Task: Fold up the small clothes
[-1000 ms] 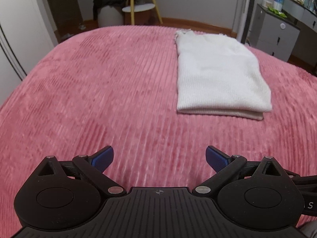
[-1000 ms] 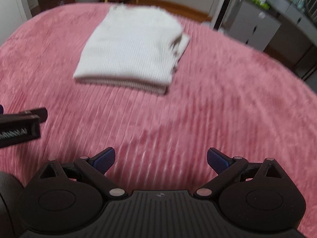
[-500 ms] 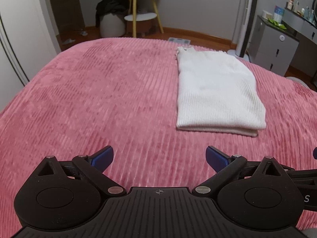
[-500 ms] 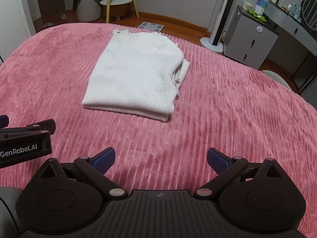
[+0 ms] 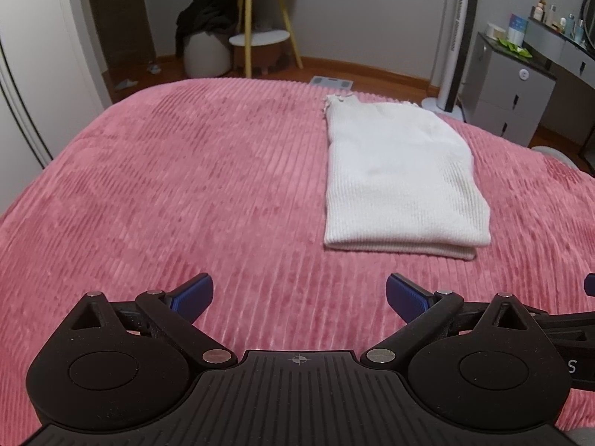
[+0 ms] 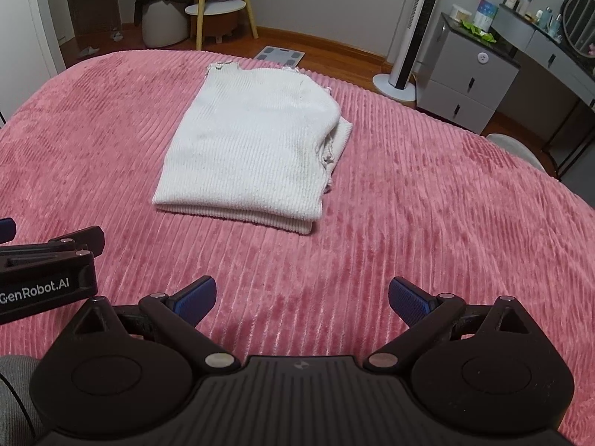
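Left claw: the left gripper [image 5: 299, 291] sits at the bottom of the left wrist view, its blue fingertips [image 5: 193, 293] spread wide apart with nothing between them, only pink bedspread showing in the gap.
Right claw: the right gripper [image 6: 302, 293] fills the bottom of the right wrist view, blue fingertips [image 6: 407, 299] likewise spread wide and holding nothing.
Sweater: a white ribbed sweater [image 5: 398, 178] lies folded into a neat rectangle on the bedspread, right of centre in the left wrist view and left of centre in the right wrist view [image 6: 253, 148]. Its folded edge faces the cameras, stacked in layers; a frayed hem shows along its right side in the right wrist view.
Claws and sweater: both are well apart from the sweater, touching neither it nor each other.
Bedspread: a pink corduroy-like bedspread [image 5: 167, 193] covers the bed and fills most of both views.
Neighbour: part of the left gripper's body, printed "GenRobot.AI", shows at the left edge of the right wrist view.
Room behind: a white tower fan [image 6: 412, 26] stands in the upper right, a grey drawer cabinet [image 6: 468, 85] beside it, a yellow-legged side table [image 5: 260, 22] in the upper middle, and a bathroom scale [image 6: 280, 54] on the wooden floor.
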{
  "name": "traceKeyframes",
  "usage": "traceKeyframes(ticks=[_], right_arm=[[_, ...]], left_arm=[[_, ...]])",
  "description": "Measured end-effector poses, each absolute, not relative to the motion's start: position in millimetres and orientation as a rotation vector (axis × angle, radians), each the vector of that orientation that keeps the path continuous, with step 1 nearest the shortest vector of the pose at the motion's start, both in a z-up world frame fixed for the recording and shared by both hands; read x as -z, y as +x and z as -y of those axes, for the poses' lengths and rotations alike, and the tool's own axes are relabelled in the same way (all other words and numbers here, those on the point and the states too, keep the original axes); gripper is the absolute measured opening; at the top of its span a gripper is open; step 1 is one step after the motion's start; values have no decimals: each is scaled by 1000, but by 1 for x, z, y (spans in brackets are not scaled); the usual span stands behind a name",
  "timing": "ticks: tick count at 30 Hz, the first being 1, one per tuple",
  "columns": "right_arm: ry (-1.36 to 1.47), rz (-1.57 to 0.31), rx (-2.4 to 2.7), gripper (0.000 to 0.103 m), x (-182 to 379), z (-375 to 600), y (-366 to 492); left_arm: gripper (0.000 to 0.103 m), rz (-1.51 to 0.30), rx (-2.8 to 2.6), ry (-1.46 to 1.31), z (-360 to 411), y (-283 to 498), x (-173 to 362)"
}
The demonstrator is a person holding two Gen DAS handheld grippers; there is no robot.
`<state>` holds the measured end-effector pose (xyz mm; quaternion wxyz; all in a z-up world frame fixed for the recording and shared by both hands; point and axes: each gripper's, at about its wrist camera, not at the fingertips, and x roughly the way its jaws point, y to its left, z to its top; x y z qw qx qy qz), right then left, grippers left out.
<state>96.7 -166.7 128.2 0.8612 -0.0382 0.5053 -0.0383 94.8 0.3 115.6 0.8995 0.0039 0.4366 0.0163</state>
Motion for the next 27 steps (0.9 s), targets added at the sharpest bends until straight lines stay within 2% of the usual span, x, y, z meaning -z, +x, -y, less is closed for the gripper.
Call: traceKeyframes(ticks=[27], right_arm=[[-58, -1059, 98, 99, -129, 174, 95]], left_arm=[[102, -901, -17, 7, 3, 91, -118]])
